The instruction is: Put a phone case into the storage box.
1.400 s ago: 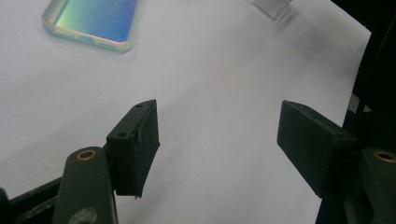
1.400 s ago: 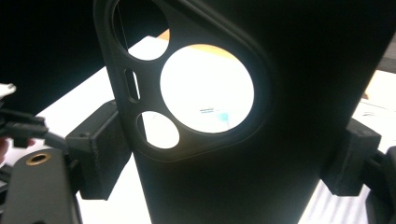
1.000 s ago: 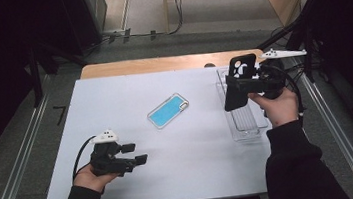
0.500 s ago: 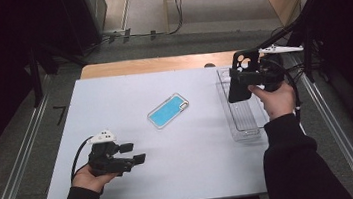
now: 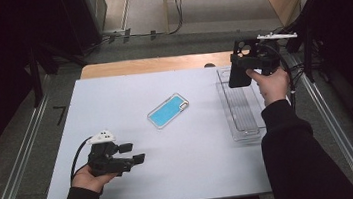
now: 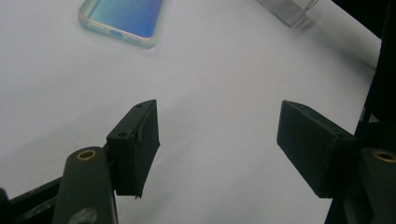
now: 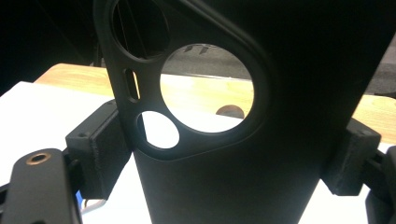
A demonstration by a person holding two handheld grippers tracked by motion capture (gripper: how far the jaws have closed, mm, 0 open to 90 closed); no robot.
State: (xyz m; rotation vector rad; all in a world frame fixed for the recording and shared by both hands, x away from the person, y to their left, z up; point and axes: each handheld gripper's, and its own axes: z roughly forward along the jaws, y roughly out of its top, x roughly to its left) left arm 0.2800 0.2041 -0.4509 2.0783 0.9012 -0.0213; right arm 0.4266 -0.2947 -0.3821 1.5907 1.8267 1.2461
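The right gripper is held up over the far right corner of the white worktop, above the far end of the clear tray that lies along the right edge. Its jaws are clamped on a black phone case — in the right gripper view the case stands upright between the two pads, one pressing each long side, with its camera cut-outs at the top and the wooden strip beyond the worktop's far edge showing through them. The right hand grips the tool from behind. The left gripper rests low near the near left corner of the worktop, held in the left hand; its jaws stand wide apart with nothing between them, and the left gripper view shows bare white surface in the gap. A blue phone case lies flat and slanted near the middle of the worktop — well apart from both grippers, and visible at the top of the left gripper view.
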